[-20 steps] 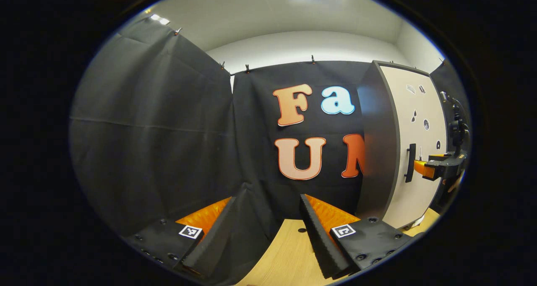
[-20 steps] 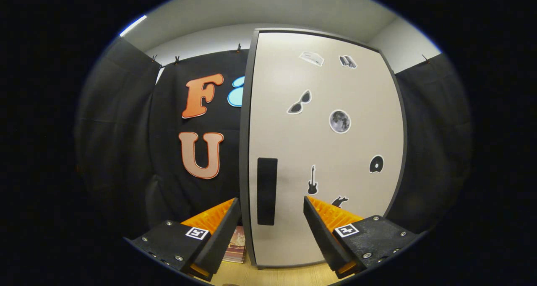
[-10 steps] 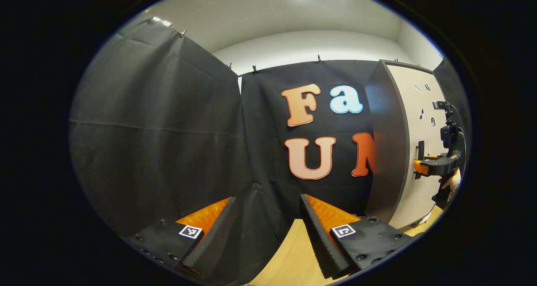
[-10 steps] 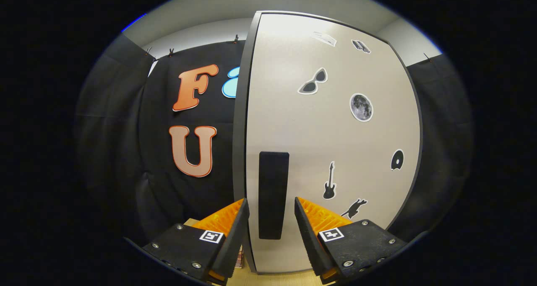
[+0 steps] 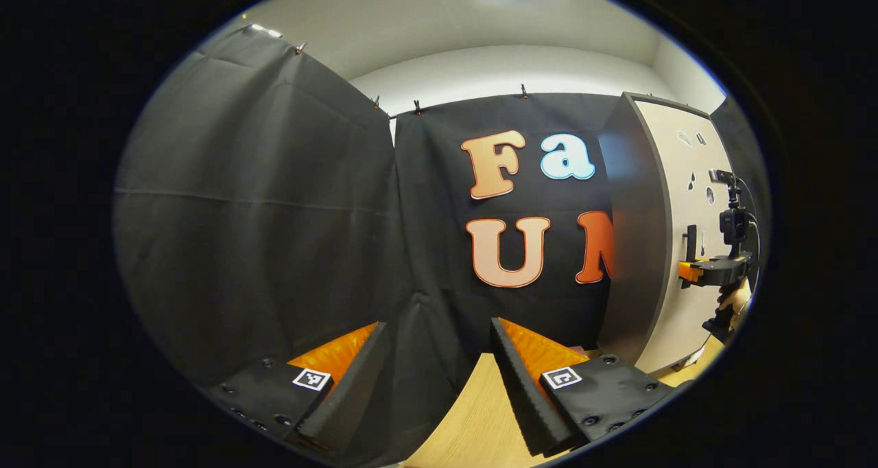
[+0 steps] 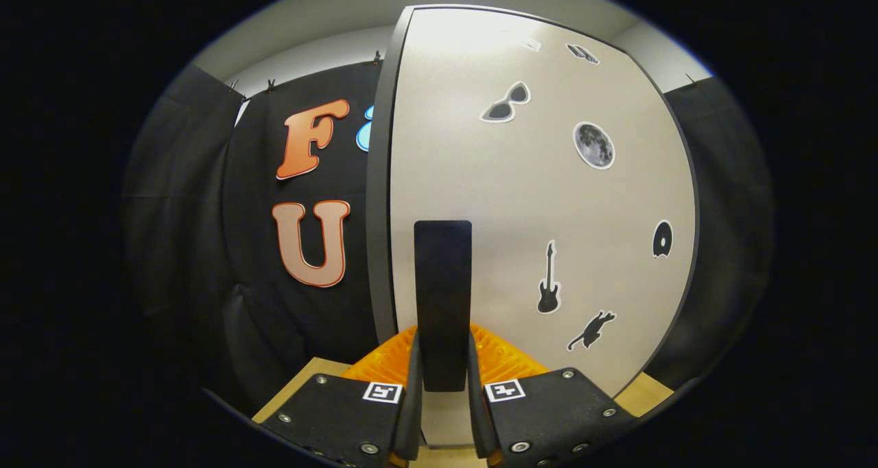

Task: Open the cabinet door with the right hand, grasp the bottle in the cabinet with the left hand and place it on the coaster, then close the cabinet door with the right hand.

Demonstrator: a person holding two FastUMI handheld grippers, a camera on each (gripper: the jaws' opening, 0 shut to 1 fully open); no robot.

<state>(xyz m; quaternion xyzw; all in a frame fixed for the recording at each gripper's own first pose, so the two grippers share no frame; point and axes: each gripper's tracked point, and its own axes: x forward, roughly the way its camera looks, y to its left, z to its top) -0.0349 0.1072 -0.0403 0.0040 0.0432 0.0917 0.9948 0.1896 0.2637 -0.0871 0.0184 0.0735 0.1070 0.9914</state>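
Black and upright, the handle (image 6: 442, 303) sits on the pale cabinet door (image 6: 521, 200), near that door's left edge, and we see the right gripper (image 6: 442, 413) closed on it, one finger against each side of its lower end. The door is shut, so the bottle and the coaster are hidden from us. Small stickers dot the door: sunglasses (image 6: 505, 103), a moon (image 6: 594, 145), a guitar (image 6: 547, 288) and a cat (image 6: 591, 329). From the left gripper view we see the same door (image 5: 675, 235) at the far right, with the right gripper (image 5: 689, 271) at the handle (image 5: 691, 238) and a hand (image 5: 734, 302) below it. Our left gripper (image 5: 439, 385) hangs well apart from the cabinet, its fingers spread wide and holding nothing, above the wooden table (image 5: 473, 427).
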